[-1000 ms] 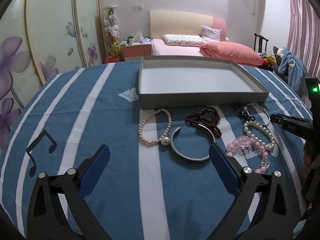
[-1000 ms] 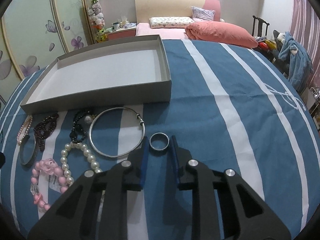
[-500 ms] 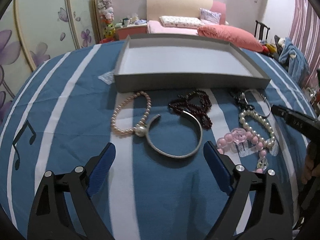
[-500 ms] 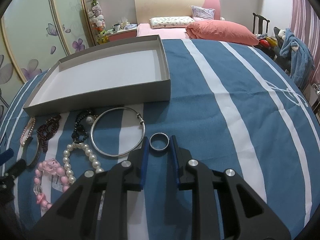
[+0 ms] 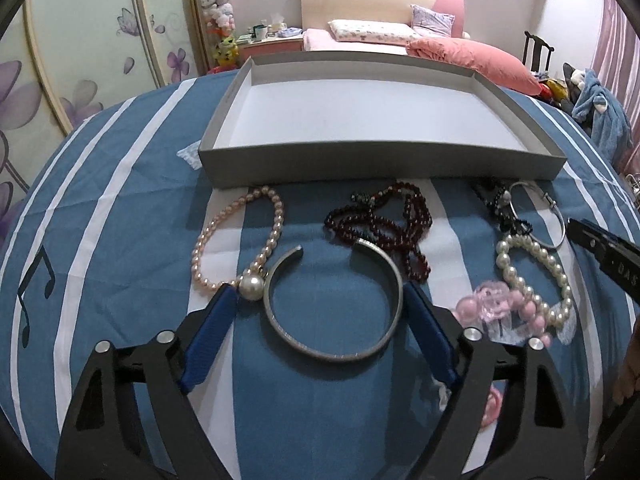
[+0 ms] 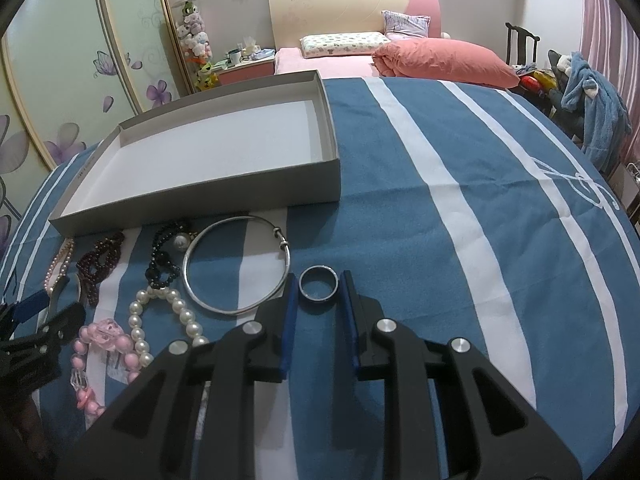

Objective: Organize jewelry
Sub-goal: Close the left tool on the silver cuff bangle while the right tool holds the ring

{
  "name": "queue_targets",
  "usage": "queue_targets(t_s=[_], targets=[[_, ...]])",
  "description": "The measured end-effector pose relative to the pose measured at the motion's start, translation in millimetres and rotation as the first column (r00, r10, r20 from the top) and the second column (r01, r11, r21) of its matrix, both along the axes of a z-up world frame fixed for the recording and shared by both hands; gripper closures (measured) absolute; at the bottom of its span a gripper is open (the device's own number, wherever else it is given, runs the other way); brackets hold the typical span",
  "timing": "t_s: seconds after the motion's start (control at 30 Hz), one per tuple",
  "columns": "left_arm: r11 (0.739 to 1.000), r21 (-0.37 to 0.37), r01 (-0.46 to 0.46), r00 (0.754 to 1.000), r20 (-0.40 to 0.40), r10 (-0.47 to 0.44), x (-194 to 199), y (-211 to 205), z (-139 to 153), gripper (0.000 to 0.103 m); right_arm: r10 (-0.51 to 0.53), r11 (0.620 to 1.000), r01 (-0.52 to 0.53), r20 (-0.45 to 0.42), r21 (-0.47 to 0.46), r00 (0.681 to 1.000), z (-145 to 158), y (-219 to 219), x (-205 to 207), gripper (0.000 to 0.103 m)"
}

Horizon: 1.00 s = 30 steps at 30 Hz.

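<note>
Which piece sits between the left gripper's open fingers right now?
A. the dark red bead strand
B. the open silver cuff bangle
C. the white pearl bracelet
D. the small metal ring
B. In the left wrist view, the left gripper is spread wide with its blue fingers on either side of the open silver cuff bangle, which lies flat on the striped cloth.

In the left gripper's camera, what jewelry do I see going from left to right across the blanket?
Pink pearl necklace → silver cuff bangle → dark red bead strand → pink bead bracelet → white pearl bracelet.
</note>
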<state>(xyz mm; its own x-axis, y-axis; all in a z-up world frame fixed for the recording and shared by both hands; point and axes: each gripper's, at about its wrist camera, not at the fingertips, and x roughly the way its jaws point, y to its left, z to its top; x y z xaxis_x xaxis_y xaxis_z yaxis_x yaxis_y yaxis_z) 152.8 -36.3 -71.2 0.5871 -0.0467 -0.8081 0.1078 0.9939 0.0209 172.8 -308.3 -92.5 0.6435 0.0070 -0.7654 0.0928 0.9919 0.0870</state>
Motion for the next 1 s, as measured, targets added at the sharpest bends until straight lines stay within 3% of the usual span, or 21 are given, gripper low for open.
queue_targets(t_s=[0.5, 0.57, 1.0], targets=[[1.000, 0.005, 0.010, 1.000, 0.006, -0.010, -4.2, -2.0, 1.0, 0.023, 0.000, 0.999, 0.000, -0.006, -0.038, 1.000, -1.1, 5.0, 2.0, 0.081], [1.000, 0.006, 0.022, 1.000, 0.017, -0.022, -5.3, -3.8, 3.3, 0.035, 0.001, 0.999, -0.001, -0.006, -0.037, 1.000, -1.1, 5.1, 1.6, 0.081], [1.000, 0.004, 0.028, 1.000, 0.014, -0.028, -12.2, 7.3, 2.9, 0.032, 0.002, 0.998, -0.003, -0.009, -0.059, 1.000, 0.3, 8.1, 4.5, 0.081]])
